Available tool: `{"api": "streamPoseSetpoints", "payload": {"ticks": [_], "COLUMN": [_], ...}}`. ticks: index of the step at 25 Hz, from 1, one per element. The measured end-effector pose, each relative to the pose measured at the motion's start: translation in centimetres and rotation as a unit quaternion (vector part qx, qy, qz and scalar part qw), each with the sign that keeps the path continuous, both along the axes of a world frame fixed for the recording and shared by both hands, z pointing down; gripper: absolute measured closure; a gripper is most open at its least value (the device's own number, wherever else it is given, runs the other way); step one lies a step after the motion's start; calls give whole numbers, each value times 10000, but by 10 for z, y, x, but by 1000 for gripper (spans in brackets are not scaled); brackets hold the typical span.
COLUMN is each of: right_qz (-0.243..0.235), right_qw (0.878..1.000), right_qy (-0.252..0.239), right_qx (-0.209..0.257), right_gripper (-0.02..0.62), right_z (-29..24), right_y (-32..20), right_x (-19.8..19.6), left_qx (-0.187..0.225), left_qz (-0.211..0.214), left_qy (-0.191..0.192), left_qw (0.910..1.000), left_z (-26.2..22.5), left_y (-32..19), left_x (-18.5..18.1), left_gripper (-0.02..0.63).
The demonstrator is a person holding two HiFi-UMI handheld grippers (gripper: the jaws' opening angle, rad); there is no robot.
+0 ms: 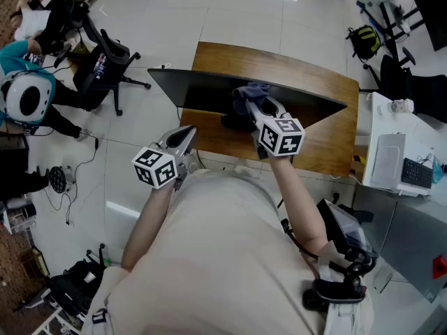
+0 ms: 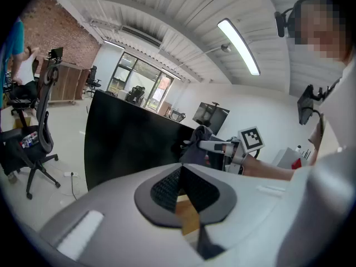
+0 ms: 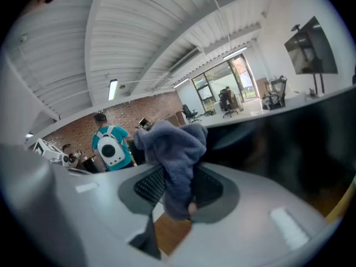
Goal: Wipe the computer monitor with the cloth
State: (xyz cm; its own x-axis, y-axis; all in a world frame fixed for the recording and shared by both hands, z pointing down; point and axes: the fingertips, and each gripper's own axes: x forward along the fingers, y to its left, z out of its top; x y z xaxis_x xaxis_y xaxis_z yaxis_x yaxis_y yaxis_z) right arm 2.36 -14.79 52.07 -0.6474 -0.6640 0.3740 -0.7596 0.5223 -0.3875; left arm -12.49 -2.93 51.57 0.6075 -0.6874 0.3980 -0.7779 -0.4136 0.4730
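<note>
A wide black monitor (image 1: 209,93) stands on a wooden desk (image 1: 328,89); its dark screen (image 2: 128,143) fills the middle of the left gripper view. My right gripper (image 1: 255,102) is shut on a grey-blue cloth (image 1: 250,93), which it holds against the upper middle of the screen. The same cloth (image 3: 175,149) bunches up between the jaws in the right gripper view, with the screen (image 3: 300,143) to the right. My left gripper (image 1: 183,138) hangs in front of the desk's left part, shut with nothing in it, apart from the monitor.
A black office chair (image 1: 105,58) stands left of the desk. A person in a teal shirt with a white backpack (image 1: 28,96) is at the far left. A white side unit (image 1: 398,152) with a keyboard adjoins the desk's right end. Cables lie on the floor.
</note>
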Motion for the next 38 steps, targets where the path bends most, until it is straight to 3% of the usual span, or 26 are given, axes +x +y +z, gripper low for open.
{"api": "streamPoseSetpoints", "payload": {"ticks": [10, 15, 21, 38], "right_qz": [81, 348, 269, 648], "right_qw": [9999, 9993, 9994, 9977], "right_qy": [-113, -41, -238, -194], "right_qx": [13, -96, -11, 44], "right_gripper": [474, 473, 473, 474], "right_z": [3, 17, 11, 9], "right_y": [-1, -6, -2, 4], "right_x": [19, 93, 66, 98], "left_qx": [-3, -124, -25, -48], "left_qz": [-30, 191, 1, 45], "left_qy": [-7, 49, -23, 42], "left_qw": [10000, 9997, 10000, 10000], "left_z": [2, 17, 2, 5], "left_y": [-4, -21, -15, -4], "left_x": [12, 78, 48, 49], "left_gripper": [607, 607, 607, 607]}}
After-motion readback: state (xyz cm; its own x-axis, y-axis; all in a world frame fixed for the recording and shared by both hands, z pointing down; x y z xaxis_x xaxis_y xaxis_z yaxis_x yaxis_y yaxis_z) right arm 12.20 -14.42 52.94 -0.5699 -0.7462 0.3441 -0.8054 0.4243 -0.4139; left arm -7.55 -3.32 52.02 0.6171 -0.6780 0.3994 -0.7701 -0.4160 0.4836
